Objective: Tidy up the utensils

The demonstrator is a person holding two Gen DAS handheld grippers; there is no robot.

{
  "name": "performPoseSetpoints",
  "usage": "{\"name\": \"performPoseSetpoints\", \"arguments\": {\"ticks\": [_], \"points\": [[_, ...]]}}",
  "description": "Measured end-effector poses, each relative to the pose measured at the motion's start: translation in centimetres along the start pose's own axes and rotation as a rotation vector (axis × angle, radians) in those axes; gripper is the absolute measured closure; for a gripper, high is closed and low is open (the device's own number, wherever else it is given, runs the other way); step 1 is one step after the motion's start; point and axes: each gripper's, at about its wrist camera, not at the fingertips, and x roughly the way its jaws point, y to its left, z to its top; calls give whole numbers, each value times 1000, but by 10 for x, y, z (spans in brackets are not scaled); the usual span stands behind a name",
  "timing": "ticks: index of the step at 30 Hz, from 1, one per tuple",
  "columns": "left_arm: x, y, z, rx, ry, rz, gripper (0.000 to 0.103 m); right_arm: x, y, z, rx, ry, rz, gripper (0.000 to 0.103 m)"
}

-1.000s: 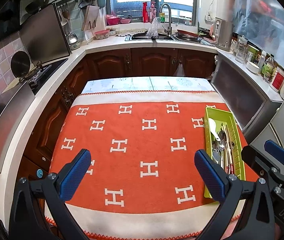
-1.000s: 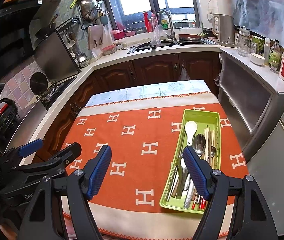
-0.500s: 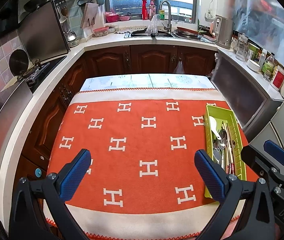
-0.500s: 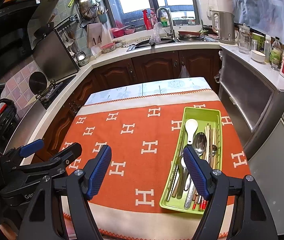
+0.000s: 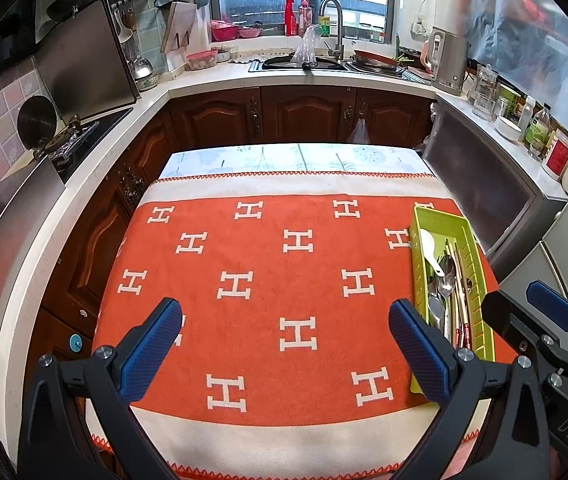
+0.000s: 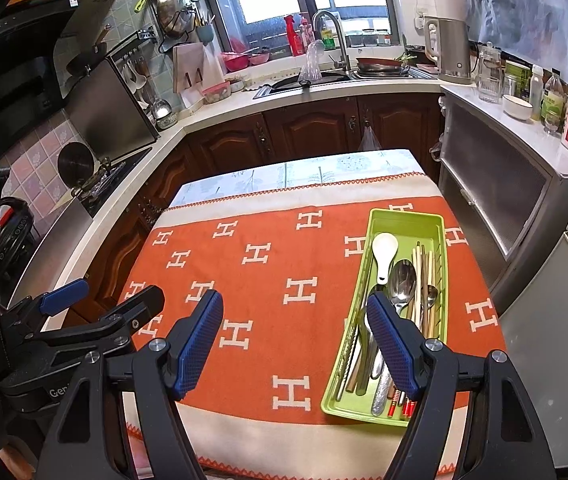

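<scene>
I have both claws held above the near edge of the worktop (image 5: 295,160), which is covered by an orange cloth (image 5: 268,304) patterned with white H shapes. My left claw (image 5: 284,350) is spread wide with nothing between its blue pads, hanging over the middle of the cloth. My right claw (image 6: 295,344) is likewise released and empty, its right finger (image 6: 391,344) overlapping my view of the tray's near half.

The green tray (image 6: 405,218) sits on the right side of the cloth, running lengthwise away from me. The utensils all lie in it: a white spoon (image 6: 384,252) furthest up, a steel spoon (image 6: 402,280) just beside it, and wooden chopsticks (image 6: 423,280) along the right side (some with red ends near the front rim). More metal handles are bundled along the left side; I cannot sort them apart.

From the left camera the tray shows at the right edge, next to the right claw (image 5: 523,312).
</scene>
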Motion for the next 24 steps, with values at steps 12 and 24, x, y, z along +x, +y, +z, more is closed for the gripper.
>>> {"name": "performPoseSetpoints", "arguments": {"ticks": [12, 24], "points": [[0, 0, -1, -1, 3, 0, 1, 12, -5, 5, 4, 8, -1, 27], [1, 3, -2, -2, 8, -2, 1, 11, -3, 6, 5, 12, -2, 27]]}}
